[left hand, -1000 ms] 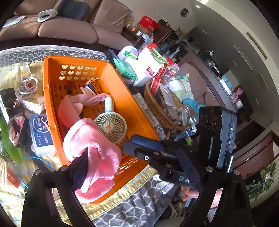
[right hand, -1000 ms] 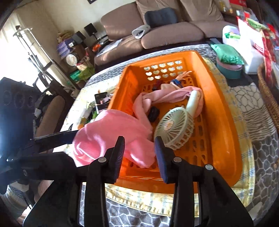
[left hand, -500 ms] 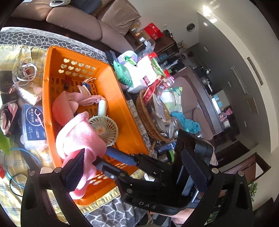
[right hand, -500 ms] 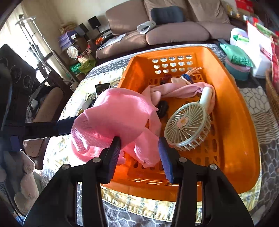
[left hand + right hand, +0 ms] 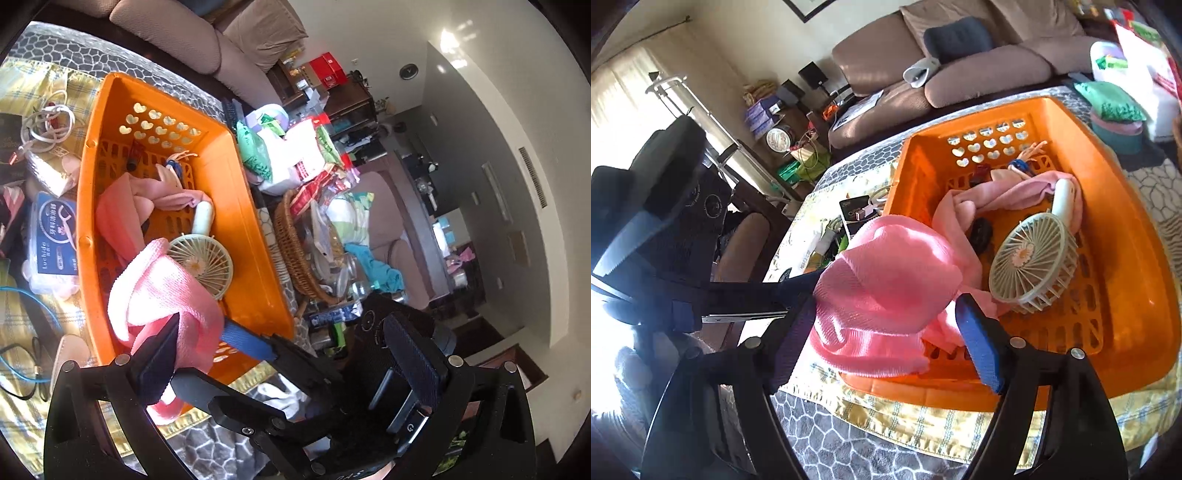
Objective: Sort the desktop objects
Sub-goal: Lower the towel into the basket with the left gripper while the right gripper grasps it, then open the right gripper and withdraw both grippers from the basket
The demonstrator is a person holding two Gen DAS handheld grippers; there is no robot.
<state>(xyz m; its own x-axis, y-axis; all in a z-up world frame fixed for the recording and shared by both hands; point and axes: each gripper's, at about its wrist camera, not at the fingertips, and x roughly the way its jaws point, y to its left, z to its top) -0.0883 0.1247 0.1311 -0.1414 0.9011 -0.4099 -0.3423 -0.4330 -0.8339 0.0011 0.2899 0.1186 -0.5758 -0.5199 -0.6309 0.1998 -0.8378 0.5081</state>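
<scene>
1. My left gripper (image 5: 288,360) is spread wide. One of its fingers (image 5: 159,358) sits against the near edge of the pink cloth (image 5: 166,295), and the other is well off to the right with nothing on it.
2. My right gripper (image 5: 886,343) is also parted. The bright pink cloth (image 5: 886,291) bunches just beyond and between its fingers (image 5: 979,347), which do not look pressed onto it.
3. In the left wrist view, the right gripper (image 5: 245,339) reaches in from the right and its blue pad disappears under the cloth. I cannot tell which finger carries the cloth's weight.
4. The cloth hangs over the near left corner of the orange basket (image 5: 1137,266). Part of it is inside and part drapes over the rim onto the yellow checked mat (image 5: 923,421).
5. Inside the basket, a small cream hand fan (image 5: 1032,258) lies just right of the cloth, with its handle pointing to the far side. A paler pink scarf (image 5: 1008,195) lies across the middle, touching the fan's handle.
6. Outside the basket on the left are a blue floss-pick box (image 5: 55,236) and, farther back, a coiled white cable (image 5: 44,125).
7. To the right of the basket stands a wicker basket (image 5: 291,251) stuffed with packets.
8. A brown sofa (image 5: 979,66) runs along the far side.
</scene>
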